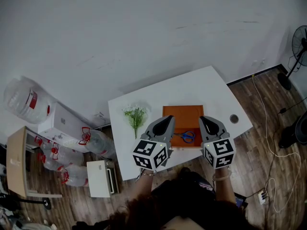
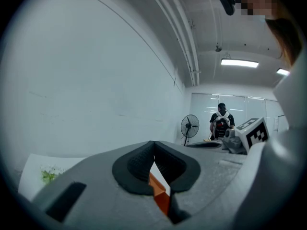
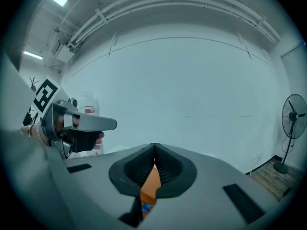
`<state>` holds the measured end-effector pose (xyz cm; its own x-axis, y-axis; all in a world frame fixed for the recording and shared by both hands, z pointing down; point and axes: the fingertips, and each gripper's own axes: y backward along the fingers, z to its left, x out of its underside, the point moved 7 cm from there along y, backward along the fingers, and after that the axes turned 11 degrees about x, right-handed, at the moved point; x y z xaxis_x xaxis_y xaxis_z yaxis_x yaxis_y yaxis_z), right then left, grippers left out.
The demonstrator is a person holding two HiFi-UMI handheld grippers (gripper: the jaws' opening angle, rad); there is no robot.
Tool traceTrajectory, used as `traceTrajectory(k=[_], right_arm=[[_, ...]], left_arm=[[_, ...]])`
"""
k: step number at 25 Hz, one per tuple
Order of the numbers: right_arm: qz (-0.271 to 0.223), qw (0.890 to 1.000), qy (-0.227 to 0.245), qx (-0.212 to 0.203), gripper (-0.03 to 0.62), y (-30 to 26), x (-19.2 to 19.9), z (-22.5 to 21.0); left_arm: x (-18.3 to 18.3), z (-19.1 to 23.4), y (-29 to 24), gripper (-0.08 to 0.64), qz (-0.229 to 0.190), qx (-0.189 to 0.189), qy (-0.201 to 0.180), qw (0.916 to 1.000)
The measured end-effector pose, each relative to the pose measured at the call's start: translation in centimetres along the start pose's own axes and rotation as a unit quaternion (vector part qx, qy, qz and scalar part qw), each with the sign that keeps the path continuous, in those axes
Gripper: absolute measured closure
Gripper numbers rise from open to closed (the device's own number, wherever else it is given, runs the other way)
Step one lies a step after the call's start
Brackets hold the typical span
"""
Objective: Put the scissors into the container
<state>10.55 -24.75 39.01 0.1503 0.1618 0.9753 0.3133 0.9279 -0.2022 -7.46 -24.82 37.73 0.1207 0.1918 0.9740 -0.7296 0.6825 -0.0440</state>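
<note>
Blue-handled scissors [image 1: 187,136] lie inside the flat orange container [image 1: 182,116], near its front edge, on the white table [image 1: 201,87]. My left gripper [image 1: 168,120] hangs above the container's left front corner, jaws pressed together with nothing between them. Over the right front corner my right gripper [image 1: 204,120] is likewise shut and empty. In the left gripper view the gripper [image 2: 153,147] shows a sliver of the orange container [image 2: 160,195] below its tips. The right gripper [image 3: 154,153] shows the orange container [image 3: 151,186] and a bit of the blue scissors [image 3: 146,209].
A small green sprig with white flowers [image 1: 135,115] lies left of the container. A round cable hole [image 1: 233,119] sits near the table's right edge. Water bottles [image 1: 21,99] and boxes stand on the floor at left, a fan [image 1: 298,42] and cables at right.
</note>
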Motion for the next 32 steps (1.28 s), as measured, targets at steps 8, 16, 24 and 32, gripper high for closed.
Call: traceTrajectory(k=[8, 16, 24, 32], right_arm=[[0.002, 1.000, 0.012, 0.002, 0.595, 0.1, -0.7, -0.1], [0.002, 1.000, 0.006, 0.001, 0.594, -0.1, -0.5, -0.3], [0.004, 1.000, -0.001, 0.007, 0.594, 0.0, -0.2, -0.4], [0.016, 1.000, -0.008, 0.008, 0.594, -0.2, 0.6, -0.5]], left_arm=[[-0.2, 0.0, -0.1, 0.545, 0.003, -0.001, -0.003, 1.0000], [-0.2, 0.1, -0.4, 0.545, 0.006, 0.002, -0.005, 1.0000], [0.0, 0.1, -0.5, 0.545, 0.013, 0.010, -0.003, 0.9999], [0.6, 0.1, -0.6, 0.545, 0.024, 0.010, 0.002, 0.9997]])
